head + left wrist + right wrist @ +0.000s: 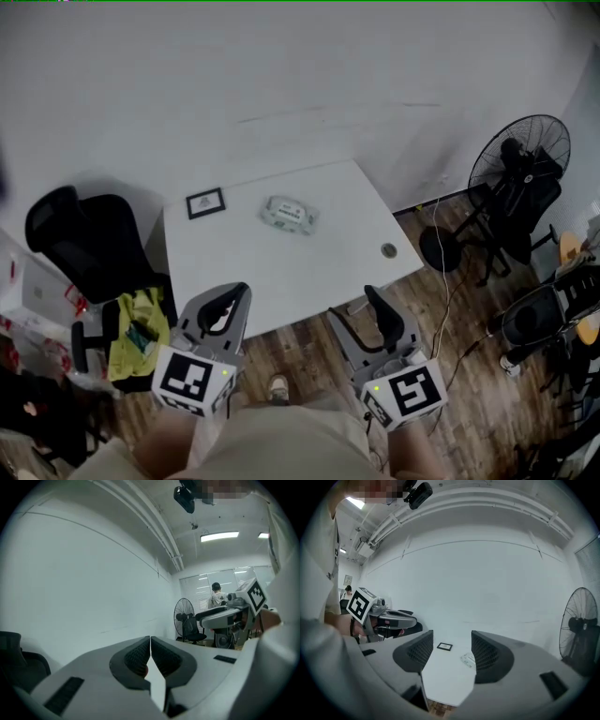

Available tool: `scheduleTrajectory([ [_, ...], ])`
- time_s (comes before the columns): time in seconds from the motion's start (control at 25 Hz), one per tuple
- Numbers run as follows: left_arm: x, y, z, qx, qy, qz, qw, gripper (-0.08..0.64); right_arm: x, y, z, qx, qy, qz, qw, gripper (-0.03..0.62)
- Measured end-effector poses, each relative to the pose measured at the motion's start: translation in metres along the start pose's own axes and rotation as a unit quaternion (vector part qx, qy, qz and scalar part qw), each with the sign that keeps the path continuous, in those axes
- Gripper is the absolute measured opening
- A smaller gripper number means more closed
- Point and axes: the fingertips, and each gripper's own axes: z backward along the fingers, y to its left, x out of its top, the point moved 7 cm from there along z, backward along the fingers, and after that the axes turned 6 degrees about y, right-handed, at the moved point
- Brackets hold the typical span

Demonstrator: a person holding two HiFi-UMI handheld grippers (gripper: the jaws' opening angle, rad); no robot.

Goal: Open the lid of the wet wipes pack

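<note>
Two claws, both held low in front of the person and well short of the table (309, 272), so I'd call this the very start: the reach hasn't begun. The left claw (150, 644) has its pads pressed together with nothing between them, and it's aimed up at the wall, not at the work. The right claw (451, 644) is spread apart and empty. Through its gap you can see the tabletop with the wet wipes pack (288, 214) lying on it.

The pack lies flat towards the far side of the table, roughly in the middle, a bit to the right of a small black frame (205, 202). A little round thing (388, 249) sits near the table's right edge, well apart from the pack. From here the pack is too small to make out the lid, so I can't say which way the flap hinges or where its lip is. My guess is it's shut.

Next move, as I see it: bring both claws forward and down over the pack. One has to pin the soft body so it doesn't slide or lift, and the other has to catch the lid's free edge and flip it up. The right one is already open, so it looks like the natural one for the lid. The left could press down just as it is.
</note>
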Motion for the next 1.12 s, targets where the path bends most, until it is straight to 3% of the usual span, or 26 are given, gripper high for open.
scheduleTrajectory([
  [0.48, -0.012, 0.028, -0.068, 0.015, 0.038, 0.01, 0.9991, 0.025, -0.018, -0.057, -0.068, 0.022, 0.035, -0.008, 0.999, 0.253],
  [0.8, -0.007, 0.053, -0.143, 0.062, 0.067, 0.017, 0.9956, 0.025, -0.027, -0.122, -0.146, 0.083, 0.097, 0.003, 0.992, 0.252],
  [1.12, 0.005, 0.08, -0.217, 0.128, 0.097, 0.022, 0.9868, 0.025, -0.03, -0.194, -0.227, 0.154, 0.112, 0.016, 0.982, 0.252],
])
